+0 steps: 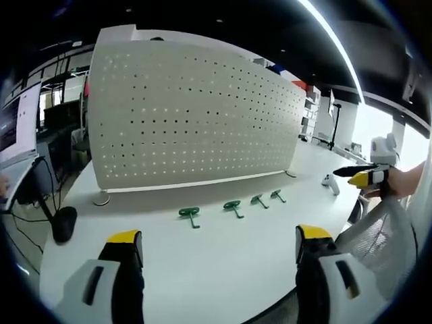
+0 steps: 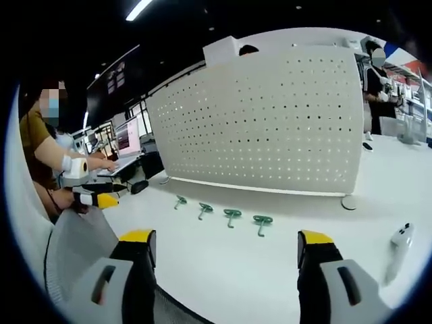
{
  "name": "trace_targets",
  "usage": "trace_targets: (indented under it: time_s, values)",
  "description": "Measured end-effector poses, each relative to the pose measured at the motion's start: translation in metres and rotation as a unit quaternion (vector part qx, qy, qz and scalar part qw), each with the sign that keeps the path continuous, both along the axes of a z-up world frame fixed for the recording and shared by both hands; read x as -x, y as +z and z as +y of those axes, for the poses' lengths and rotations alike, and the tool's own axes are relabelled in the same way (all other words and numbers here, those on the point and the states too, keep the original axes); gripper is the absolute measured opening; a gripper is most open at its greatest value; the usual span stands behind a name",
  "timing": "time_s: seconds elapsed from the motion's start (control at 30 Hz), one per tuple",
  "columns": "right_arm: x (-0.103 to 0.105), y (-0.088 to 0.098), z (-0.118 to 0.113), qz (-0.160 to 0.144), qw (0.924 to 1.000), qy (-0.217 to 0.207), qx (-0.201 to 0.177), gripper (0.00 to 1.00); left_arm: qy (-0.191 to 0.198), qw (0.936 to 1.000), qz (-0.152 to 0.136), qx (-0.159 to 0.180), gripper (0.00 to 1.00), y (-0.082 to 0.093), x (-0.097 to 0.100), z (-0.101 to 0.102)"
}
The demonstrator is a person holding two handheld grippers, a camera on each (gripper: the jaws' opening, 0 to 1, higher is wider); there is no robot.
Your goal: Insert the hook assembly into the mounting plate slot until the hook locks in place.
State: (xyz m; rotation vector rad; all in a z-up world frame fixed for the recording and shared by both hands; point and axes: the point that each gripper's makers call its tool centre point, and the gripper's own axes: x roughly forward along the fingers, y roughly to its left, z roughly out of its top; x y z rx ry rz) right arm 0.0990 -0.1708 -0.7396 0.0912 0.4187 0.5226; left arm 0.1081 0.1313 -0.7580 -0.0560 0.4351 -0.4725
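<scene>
A tall white pegboard plate [image 1: 196,115] [image 2: 270,128] stands upright on the white table [image 1: 223,263] [image 2: 223,270]. Several green hook assemblies [image 1: 190,214] [image 2: 232,214] lie in a row on the table in front of it. My left gripper [image 1: 219,243] hovers over the near edge, open, with nothing between its yellow-tipped jaws. My right gripper [image 2: 226,243] is likewise open and holds nothing. In the left gripper view the right gripper [image 1: 368,177] appears at the right in a hand. In the right gripper view the left gripper [image 2: 94,200] appears at the left.
A mesh chair back [image 1: 378,229] [image 2: 74,250] sits at the near table edge. A small white device [image 1: 329,182] [image 2: 401,235] lies on the table to the right of the hooks. A black object [image 1: 64,223] and cables lie near the plate's left foot. A person [image 2: 40,135] sits beside a laptop.
</scene>
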Motion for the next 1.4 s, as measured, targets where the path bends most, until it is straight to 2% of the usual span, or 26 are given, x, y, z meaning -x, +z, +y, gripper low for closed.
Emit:
trace_targets:
  time_s: [0.73,1.17,1.4]
  values:
    - [0.002,-0.003,0.009,0.004,0.9998,0.017,0.007,0.84,0.000,1.0000,0.000,0.001,0.96,0.000,0.000,0.000]
    - [0.000,0.005,0.010,-0.007,0.9997,0.019,0.010,0.84,-0.001,1.0000,0.000,-0.001,0.95,0.000,0.000,0.000]
    - [0.001,0.000,0.008,0.002,0.9997,0.019,0.011,0.83,-0.003,1.0000,0.000,-0.002,0.95,0.000,0.000,-0.001]
